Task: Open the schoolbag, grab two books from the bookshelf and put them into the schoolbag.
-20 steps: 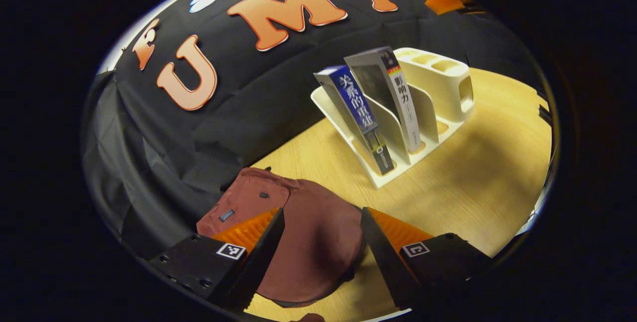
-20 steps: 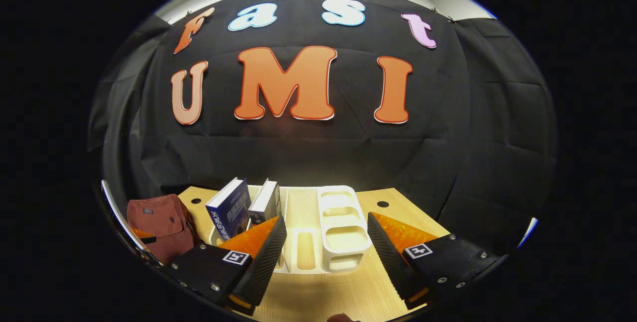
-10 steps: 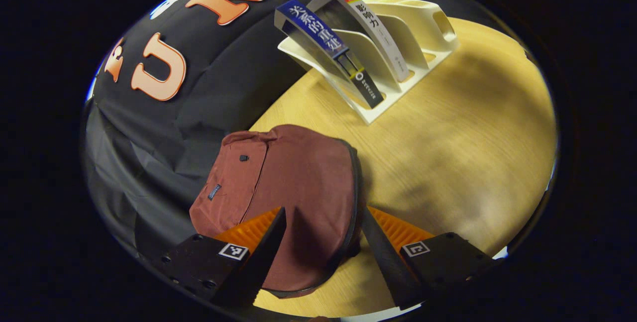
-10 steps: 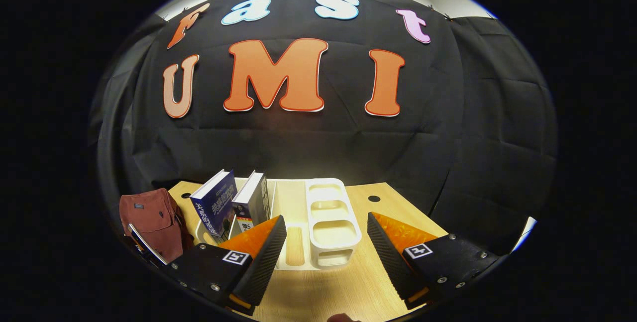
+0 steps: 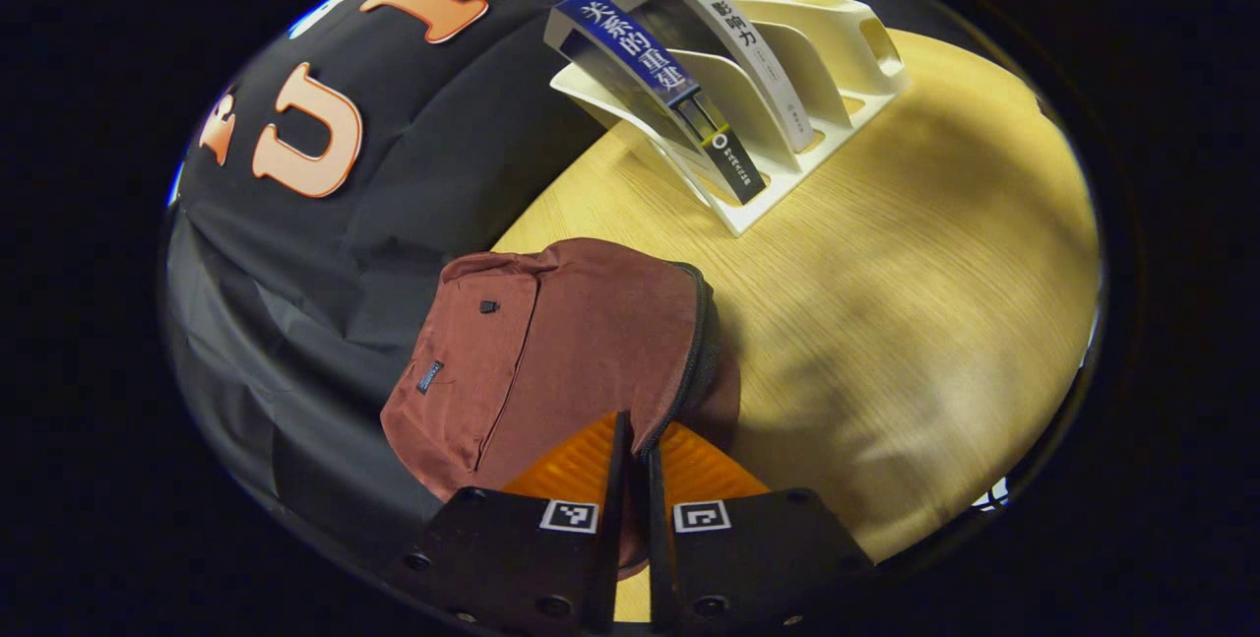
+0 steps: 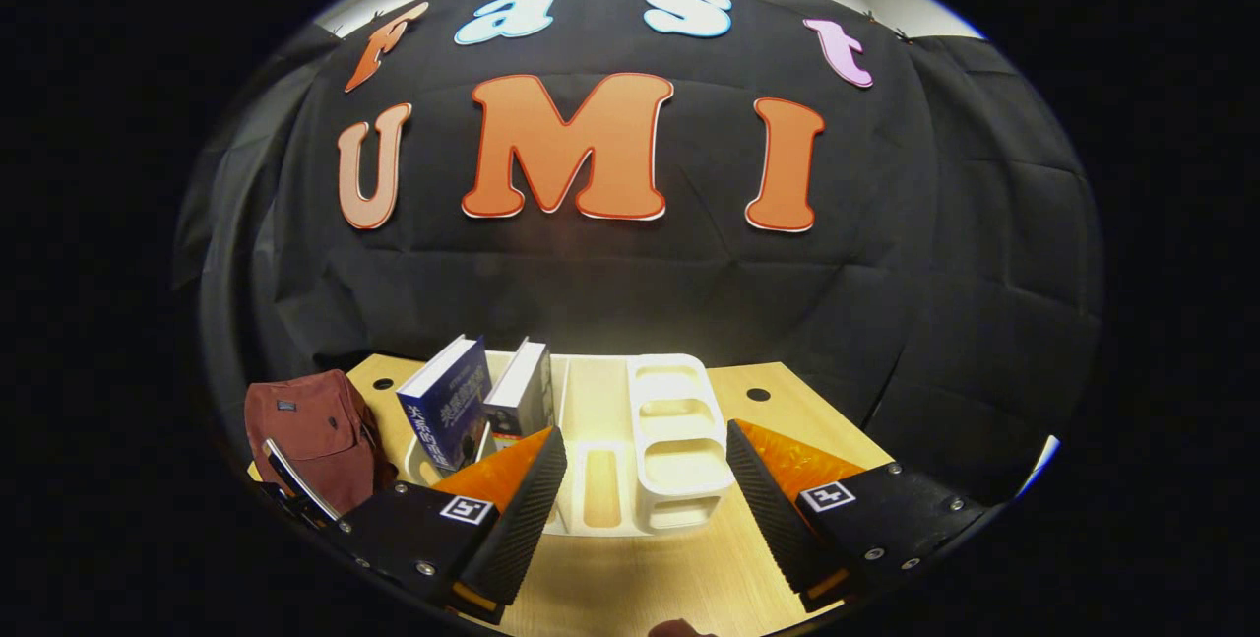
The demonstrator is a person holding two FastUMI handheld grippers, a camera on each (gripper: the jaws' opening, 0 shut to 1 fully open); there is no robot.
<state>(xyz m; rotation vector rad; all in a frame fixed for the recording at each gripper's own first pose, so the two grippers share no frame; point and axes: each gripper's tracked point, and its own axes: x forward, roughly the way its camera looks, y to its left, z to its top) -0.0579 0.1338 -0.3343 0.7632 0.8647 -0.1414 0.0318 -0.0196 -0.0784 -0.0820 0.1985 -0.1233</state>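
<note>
The dark red schoolbag (image 5: 551,342) lies flat on the wooden table (image 5: 886,273), beside the black cloth wall. My left gripper (image 5: 635,440) is shut on the bag's dark zipper edge, which runs down between its fingers. Beyond the bag, a cream bookshelf (image 5: 837,36) holds a blue book (image 5: 640,76) and a grey-white book (image 5: 748,56), both leaning in its slots. In the right gripper view, my right gripper (image 6: 645,430) hangs open and empty above the table (image 6: 630,578), in front of the bookshelf (image 6: 669,440). The blue book (image 6: 448,406), the second book (image 6: 522,396) and the schoolbag (image 6: 315,430) lie to its left.
The bookshelf's right end has several open pen compartments (image 6: 679,465). Bare wood stretches to the right of the bag and in front of the shelf. The black cloth wall (image 6: 630,292) closes the back and left sides. Two small round holes mark the table's rear edge.
My left gripper has dropped toward the bag and shut on its zipper edge; it was open before. The right gripper has barely shifted and stays open.
</note>
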